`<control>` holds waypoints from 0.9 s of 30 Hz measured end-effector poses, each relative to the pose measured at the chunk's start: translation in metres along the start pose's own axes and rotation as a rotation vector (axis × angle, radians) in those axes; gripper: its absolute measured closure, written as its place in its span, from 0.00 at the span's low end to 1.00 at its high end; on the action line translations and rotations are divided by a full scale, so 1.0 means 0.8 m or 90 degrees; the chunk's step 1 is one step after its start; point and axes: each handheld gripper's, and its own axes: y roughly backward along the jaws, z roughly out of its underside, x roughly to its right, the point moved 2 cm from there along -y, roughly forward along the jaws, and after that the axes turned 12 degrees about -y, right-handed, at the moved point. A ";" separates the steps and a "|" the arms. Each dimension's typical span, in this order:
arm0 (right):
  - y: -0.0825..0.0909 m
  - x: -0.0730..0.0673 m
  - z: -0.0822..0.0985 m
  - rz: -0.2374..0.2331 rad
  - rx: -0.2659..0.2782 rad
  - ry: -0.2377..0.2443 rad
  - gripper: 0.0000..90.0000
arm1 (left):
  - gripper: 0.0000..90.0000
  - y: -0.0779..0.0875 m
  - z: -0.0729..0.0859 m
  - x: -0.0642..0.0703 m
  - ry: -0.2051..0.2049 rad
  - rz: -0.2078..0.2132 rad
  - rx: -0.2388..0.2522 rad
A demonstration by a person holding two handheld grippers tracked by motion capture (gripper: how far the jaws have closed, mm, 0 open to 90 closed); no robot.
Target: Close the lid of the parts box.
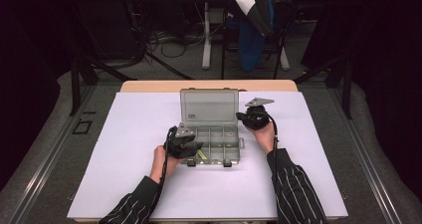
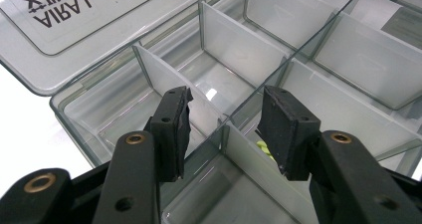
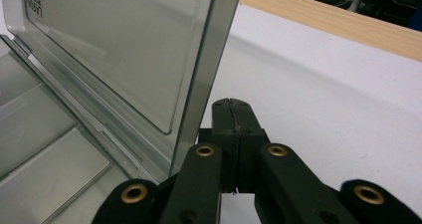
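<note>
Two tools differ: the left tool (image 2: 224,127) gapes released over compartments, the right tool (image 3: 234,129) clenched empty beside the lid (image 3: 124,50).

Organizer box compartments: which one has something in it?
The near-left compartment under the left tool: a yellow-green item lies there, while the other visible compartments look bare.

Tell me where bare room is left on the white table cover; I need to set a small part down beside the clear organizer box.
The white table cover lies bare left of the clear plastic organizer box, and along its near edge between the forearms. Right of the box a bare strip runs to the cover's edge. It is crowded at the box: the left gripper over its front-left compartments, the shut right gripper beside its upright lid.
</note>
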 end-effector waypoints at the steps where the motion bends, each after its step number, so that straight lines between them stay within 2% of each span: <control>1: 0.001 -0.001 0.000 -0.001 0.002 0.001 1.00 | 0.61 0.000 0.000 0.000 0.000 0.000 0.000; 16: 0.008 -0.005 -0.004 -0.013 0.027 0.030 1.00 | 0.61 0.000 -0.001 0.001 0.001 -0.005 -0.004; 22: 0.008 -0.006 -0.004 -0.014 0.029 0.029 1.00 | 0.60 0.000 -0.002 0.001 -0.001 -0.009 -0.009; 26: 0.009 -0.007 -0.005 -0.017 0.034 0.031 1.00 | 0.57 0.000 -0.001 0.000 0.003 -0.003 -0.005; 27: 0.010 -0.007 -0.005 -0.017 0.034 0.032 1.00 | 0.54 0.000 -0.001 -0.001 0.001 -0.006 -0.010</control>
